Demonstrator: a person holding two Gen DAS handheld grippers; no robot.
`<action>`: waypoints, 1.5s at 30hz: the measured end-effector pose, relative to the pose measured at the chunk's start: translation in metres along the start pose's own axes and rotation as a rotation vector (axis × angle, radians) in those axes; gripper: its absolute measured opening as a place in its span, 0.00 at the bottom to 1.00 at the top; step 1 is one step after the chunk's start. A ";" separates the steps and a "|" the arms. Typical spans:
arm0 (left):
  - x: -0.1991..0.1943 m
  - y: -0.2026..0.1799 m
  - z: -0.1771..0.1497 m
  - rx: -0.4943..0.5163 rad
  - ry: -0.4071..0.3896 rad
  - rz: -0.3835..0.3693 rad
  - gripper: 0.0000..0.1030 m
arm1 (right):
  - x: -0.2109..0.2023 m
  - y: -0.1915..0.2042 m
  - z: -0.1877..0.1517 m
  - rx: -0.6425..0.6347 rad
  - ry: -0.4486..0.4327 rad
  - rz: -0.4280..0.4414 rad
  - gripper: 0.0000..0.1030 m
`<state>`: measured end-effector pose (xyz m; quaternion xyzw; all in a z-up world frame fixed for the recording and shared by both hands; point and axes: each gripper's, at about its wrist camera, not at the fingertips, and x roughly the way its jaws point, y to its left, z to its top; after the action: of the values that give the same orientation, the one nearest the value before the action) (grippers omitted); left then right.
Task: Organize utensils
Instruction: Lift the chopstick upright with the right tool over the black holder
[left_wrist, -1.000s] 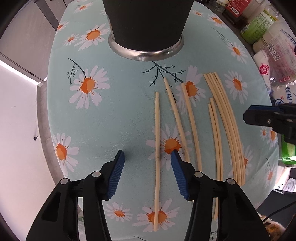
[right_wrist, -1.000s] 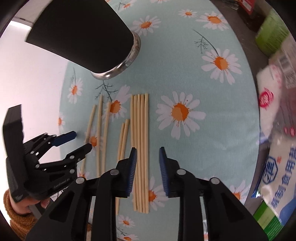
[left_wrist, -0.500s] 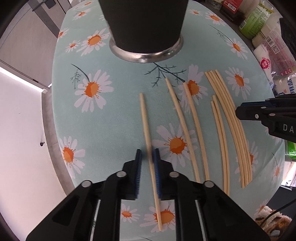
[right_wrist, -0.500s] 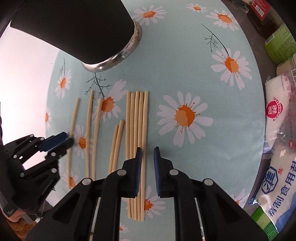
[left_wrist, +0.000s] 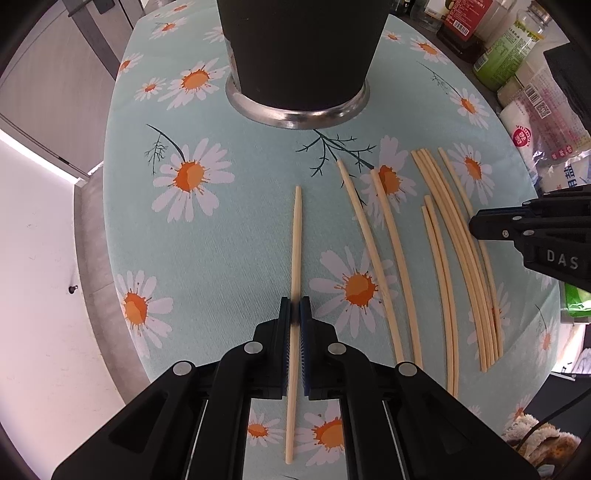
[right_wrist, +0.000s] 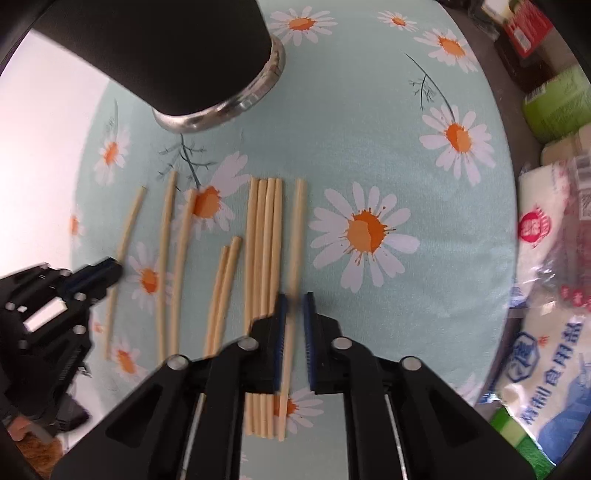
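Note:
Several pale wooden chopsticks lie on a daisy-print tablecloth (left_wrist: 229, 229) in front of a black cup with a steel rim (left_wrist: 299, 66). My left gripper (left_wrist: 294, 317) is shut on the leftmost chopstick (left_wrist: 296, 236), which runs straight ahead between the blue pads. My right gripper (right_wrist: 294, 306) is nearly shut around the rightmost chopstick (right_wrist: 297, 229), shifted a little apart from the bundle (right_wrist: 264, 240); a narrow gap shows on its right side. The cup also shows in the right wrist view (right_wrist: 177, 55).
Two loose chopsticks (left_wrist: 373, 251) and a shorter pair (left_wrist: 439, 280) lie between the grippers. Food packets, salt bags (right_wrist: 550, 332) and bottles (left_wrist: 509, 48) crowd the right edge of the table. The table's left edge drops to a white floor.
The left gripper has closed from wide open onto the leftmost chopstick. The right gripper has narrowed around the rightmost chopstick, which has moved right, away from the bundle.

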<state>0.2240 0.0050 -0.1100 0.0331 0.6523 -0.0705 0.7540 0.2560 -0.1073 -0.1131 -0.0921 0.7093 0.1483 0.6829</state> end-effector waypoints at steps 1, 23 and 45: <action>0.000 0.003 0.000 -0.006 -0.001 -0.007 0.04 | 0.000 0.003 0.001 0.007 0.007 -0.016 0.07; -0.057 0.034 -0.019 -0.060 -0.149 -0.149 0.04 | -0.059 0.009 -0.029 -0.023 -0.213 0.170 0.05; -0.212 0.035 0.004 -0.069 -0.862 -0.315 0.04 | -0.216 0.004 -0.027 -0.192 -0.851 0.467 0.06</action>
<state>0.2035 0.0521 0.0986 -0.1238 0.2784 -0.1700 0.9372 0.2399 -0.1283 0.1030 0.0756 0.3525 0.3863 0.8490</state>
